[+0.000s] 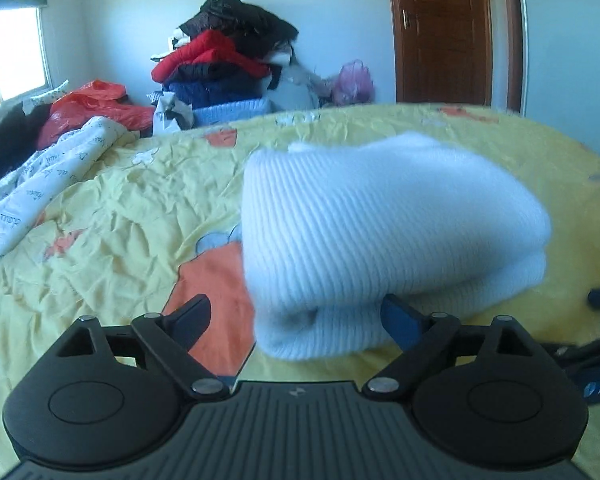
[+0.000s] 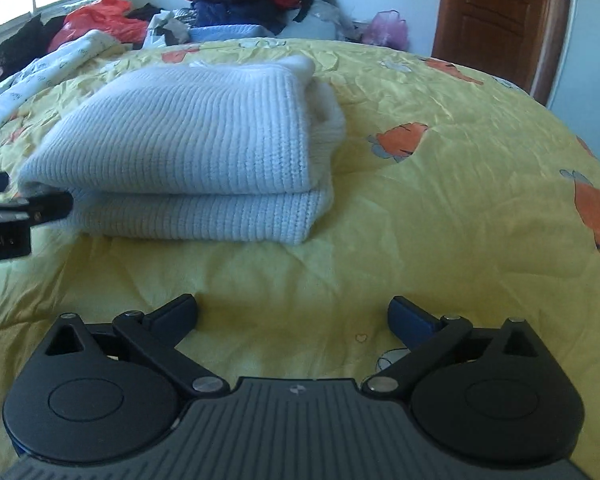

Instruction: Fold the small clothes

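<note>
A pale ribbed knit sweater [image 1: 380, 220] lies folded into a thick stack on the yellow cartoon-print bedsheet [image 1: 112, 216]. My left gripper [image 1: 296, 320] is open, and the near corner of the sweater sits between its spread fingers. The left finger stands clear of the knit and the right one is at its edge. In the right wrist view the sweater [image 2: 188, 140] is ahead and to the left. My right gripper [image 2: 292, 314] is open over bare sheet [image 2: 420, 208], with nothing between its fingers. The left gripper's tip [image 2: 40, 206] shows at the sweater's left end.
A tall pile of dark and red clothes [image 1: 228, 60] stands against the far wall, with a red plastic bag [image 1: 92, 108] and a white printed quilt [image 1: 40, 176] at the left. A pink bag [image 1: 354, 82] and a brown door [image 1: 444, 28] are at the back right.
</note>
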{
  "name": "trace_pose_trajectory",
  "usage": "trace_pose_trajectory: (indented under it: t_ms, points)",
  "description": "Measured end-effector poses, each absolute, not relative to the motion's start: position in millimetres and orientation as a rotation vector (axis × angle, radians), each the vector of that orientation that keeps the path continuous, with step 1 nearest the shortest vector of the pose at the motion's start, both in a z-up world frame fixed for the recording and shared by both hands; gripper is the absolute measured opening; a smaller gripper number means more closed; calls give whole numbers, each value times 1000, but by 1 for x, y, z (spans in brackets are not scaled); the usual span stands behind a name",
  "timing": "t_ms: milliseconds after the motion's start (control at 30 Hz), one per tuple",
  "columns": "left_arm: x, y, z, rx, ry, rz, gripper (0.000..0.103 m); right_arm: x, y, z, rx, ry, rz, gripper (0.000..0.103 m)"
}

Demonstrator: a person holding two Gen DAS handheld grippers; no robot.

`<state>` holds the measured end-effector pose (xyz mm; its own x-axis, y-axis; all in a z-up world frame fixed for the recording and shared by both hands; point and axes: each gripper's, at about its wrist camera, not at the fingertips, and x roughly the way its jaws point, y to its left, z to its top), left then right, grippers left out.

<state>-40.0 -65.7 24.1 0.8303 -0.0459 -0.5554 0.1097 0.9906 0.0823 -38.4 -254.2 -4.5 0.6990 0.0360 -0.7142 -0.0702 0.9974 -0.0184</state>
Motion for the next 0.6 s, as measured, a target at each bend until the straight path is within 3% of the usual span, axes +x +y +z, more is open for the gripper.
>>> trace_pose_trajectory:
  t_ms: [167, 400, 533, 567, 600]
  points:
    - [-49, -58, 16, -23, 568, -103, 93, -39, -252, -5, -44, 800, 44, 103]
    - [-73, -50, 5, 9, 580, -77, 93, -45, -248, 2, -37, 885, 46, 103]
    - [-62, -50, -8, 14, 669, -74, 93, -50, -245, -2, -38, 837, 38, 103]
    - [-58, -52, -11, 28, 684, -73, 103, -49, -244, -3, -36, 811, 38, 103]
    - [-56, -54, -12, 40, 689, -67, 103, -47, -244, -5, -36, 789, 35, 103]
